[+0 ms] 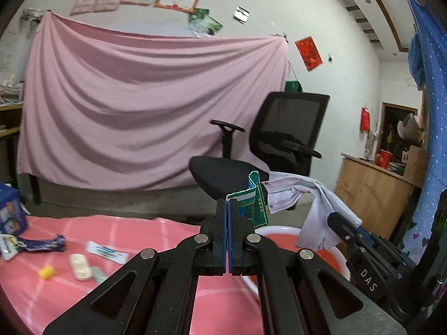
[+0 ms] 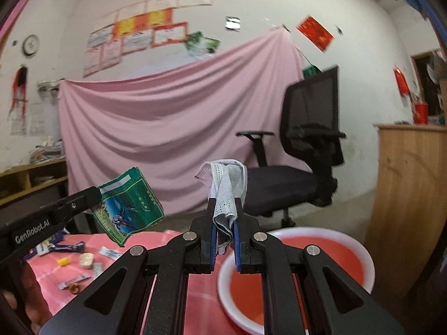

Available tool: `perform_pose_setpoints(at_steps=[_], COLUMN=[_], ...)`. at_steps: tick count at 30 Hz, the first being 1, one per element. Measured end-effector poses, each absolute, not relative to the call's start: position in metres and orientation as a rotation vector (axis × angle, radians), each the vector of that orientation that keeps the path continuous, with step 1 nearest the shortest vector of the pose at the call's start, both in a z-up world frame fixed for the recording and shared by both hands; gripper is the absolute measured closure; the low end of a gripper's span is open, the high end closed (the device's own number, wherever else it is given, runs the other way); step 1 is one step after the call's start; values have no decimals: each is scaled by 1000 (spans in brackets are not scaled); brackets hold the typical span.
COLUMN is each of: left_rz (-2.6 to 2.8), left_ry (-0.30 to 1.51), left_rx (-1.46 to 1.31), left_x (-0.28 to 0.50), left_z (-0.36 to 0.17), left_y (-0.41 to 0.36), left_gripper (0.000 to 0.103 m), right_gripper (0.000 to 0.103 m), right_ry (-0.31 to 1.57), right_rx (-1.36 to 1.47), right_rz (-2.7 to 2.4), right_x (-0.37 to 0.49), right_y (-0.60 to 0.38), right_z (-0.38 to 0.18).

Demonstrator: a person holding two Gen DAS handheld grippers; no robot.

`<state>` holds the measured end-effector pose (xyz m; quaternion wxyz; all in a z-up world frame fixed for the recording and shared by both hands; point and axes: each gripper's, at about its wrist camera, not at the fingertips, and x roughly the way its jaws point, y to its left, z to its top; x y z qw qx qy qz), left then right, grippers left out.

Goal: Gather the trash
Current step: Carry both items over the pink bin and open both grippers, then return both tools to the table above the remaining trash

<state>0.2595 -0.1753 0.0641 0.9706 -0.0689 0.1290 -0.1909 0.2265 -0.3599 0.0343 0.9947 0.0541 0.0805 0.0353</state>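
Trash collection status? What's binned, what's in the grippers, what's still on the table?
Done: nothing visible in the red basin yet.
In hand: left gripper is shut on the green packet; right gripper is shut on the face mask, both raised near the basin.
Left: blue wrapper, white sachet, white case, yellow cap and a few small scraps on the pink tablecloth.

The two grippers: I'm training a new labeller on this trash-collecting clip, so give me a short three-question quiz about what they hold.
1. True or false: the left gripper is shut on the green packet.
2. What does the right gripper hold? A) yellow cap B) face mask C) blue wrapper
3. Which container lies on the table below the grippers?

Key: 1 true. 2 B, the face mask. 3 the red basin.
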Motion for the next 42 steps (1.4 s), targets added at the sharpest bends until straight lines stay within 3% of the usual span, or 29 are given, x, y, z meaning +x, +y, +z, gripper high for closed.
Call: perform_pose_setpoints(at_steps=[12, 24, 27, 30, 35, 39, 42], left_rz=[-474, -511, -516, -521, -497, -462, -428], left_ry=[436, 621, 646, 674, 682, 665, 647], left_rx=[-129, -168, -182, -188, -192, -224, -242], left_x=[307, 333, 335, 338, 337, 334, 332], left_z=[43, 15, 13, 11, 11, 15, 20], left_y=[-248, -262, -261, -260, -255, -242, -230], left_gripper=[103, 103, 102, 101, 92, 77, 75], right_gripper=[94, 93, 89, 76, 75, 75, 75], right_ry=[297, 451, 460, 459, 464, 474, 482], right_rx=[216, 294, 297, 304, 300, 302, 304], right_rz=[-21, -32, -40, -44, -51, -55, -54], right_x=[242, 259, 259, 258, 261, 263, 265], right_y=[-410, -429, -431, -432, -434, -436, -436], right_z=[16, -1, -2, -1, -1, -2, -2])
